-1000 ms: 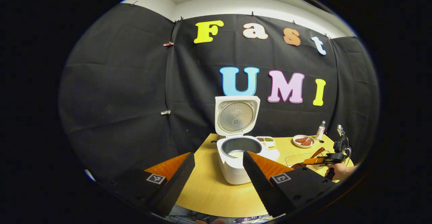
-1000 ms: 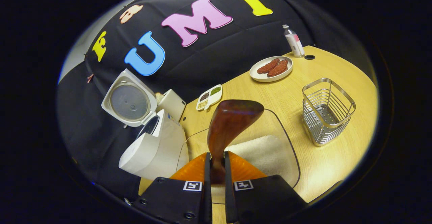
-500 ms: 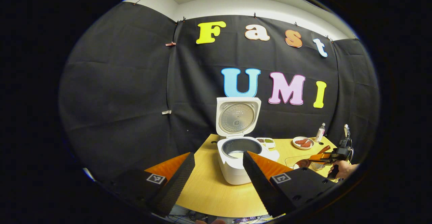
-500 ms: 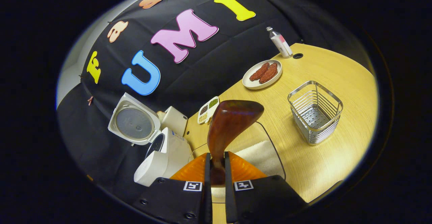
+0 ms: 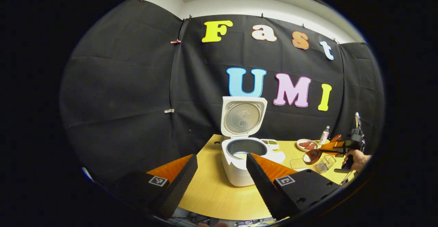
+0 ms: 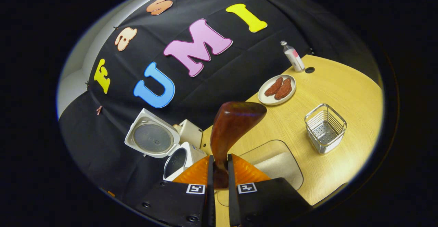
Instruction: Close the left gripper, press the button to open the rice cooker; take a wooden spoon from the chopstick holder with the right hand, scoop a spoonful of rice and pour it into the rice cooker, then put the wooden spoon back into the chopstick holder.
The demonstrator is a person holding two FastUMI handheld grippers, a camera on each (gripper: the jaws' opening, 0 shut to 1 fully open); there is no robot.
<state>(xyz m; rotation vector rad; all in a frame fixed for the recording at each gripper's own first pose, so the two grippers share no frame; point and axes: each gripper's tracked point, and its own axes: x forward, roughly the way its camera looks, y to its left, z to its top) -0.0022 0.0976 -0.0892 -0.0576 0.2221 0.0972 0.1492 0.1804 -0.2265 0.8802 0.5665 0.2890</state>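
wooden spoon [image 6: 234, 128]: clamped by its handle in my right tongs [image 6: 219, 172], both fingers pressed on it, bowl end sticking up and forward. Can't tell from the right gripper view if rice sits in the bowl; I see only its dark back. In the left gripper view the spoon head [image 5: 311, 156] hangs right of the rice cooker, above the counter.
rice cooker [image 5: 243, 151]: lid [image 5: 243, 117] stands fully up, inner pot open, something pale at the bottom. Button step looks done.
rice tray [image 6: 273, 165]: clear container with white rice, just right of the rice cooker, below the spoon.
chopstick holder [image 6: 325, 128]: wire basket, further right of the rice cooker than the tray, nothing in it.
left tongs [image 5: 220, 175]: spread wide apart, holding nothing, hovering in front of the rice cooker.
my hand [image 5: 356, 158]: grips the right tool, far right of the rice cooker.
counter [image 6: 342, 87]: also a plate [image 6: 277, 89] with brown pieces and a small bottle [image 6: 293, 56], both well right of the rice cooker.
stage (my guess): carrying the scoop toward the pot.
risk: spoon tilts in the carry, rice spills on the counter short of the pot.
risk: round handle twists between the flat fingers, load dumps early.
risk: spoon head clips the pot rim or upright lid if I come in low.
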